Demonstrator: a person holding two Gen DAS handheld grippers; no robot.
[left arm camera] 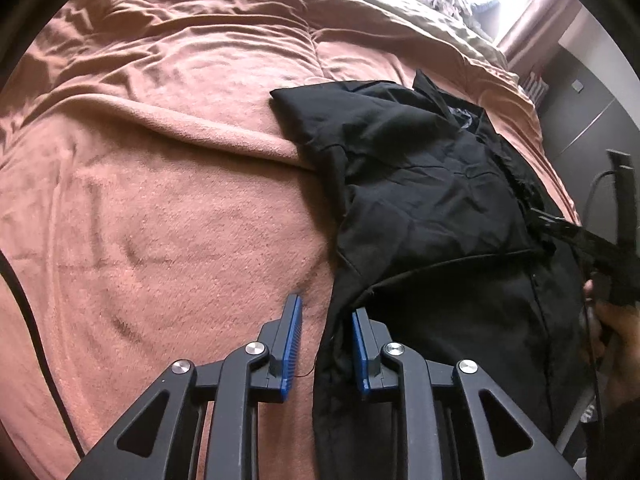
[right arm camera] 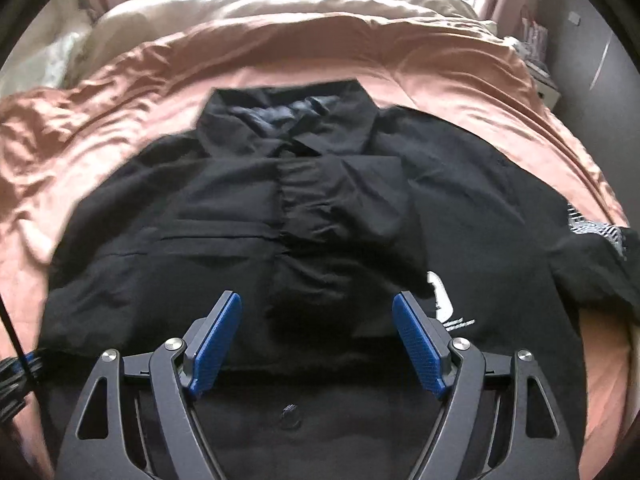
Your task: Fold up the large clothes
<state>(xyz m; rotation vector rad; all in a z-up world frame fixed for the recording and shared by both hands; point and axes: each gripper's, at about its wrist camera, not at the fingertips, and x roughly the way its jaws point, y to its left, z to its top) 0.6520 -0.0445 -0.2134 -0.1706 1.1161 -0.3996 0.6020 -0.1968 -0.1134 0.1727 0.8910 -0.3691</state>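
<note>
A black jacket [left arm camera: 424,184] lies spread on the pink blanket [left arm camera: 168,200], collar [right arm camera: 288,120] toward the far side and a sleeve folded across its chest [right arm camera: 344,200]. My left gripper [left arm camera: 326,307] sits low at the jacket's left edge. That edge hangs between the blue pads [left arm camera: 292,340]; the right pad lies against the cloth, while a strip of blanket shows before the left one. My right gripper [right arm camera: 317,298] hovers over the jacket's lower front, jaws wide apart and empty. A white print [right arm camera: 440,300] shows by its right finger.
The blanket covers a bed with a beige duvet [right arm camera: 360,4] and piled clothes at the far end by a bright window. A person's hand [left arm camera: 616,340] holds the other gripper at the right. Dark furniture [left arm camera: 592,120] stands beside the bed.
</note>
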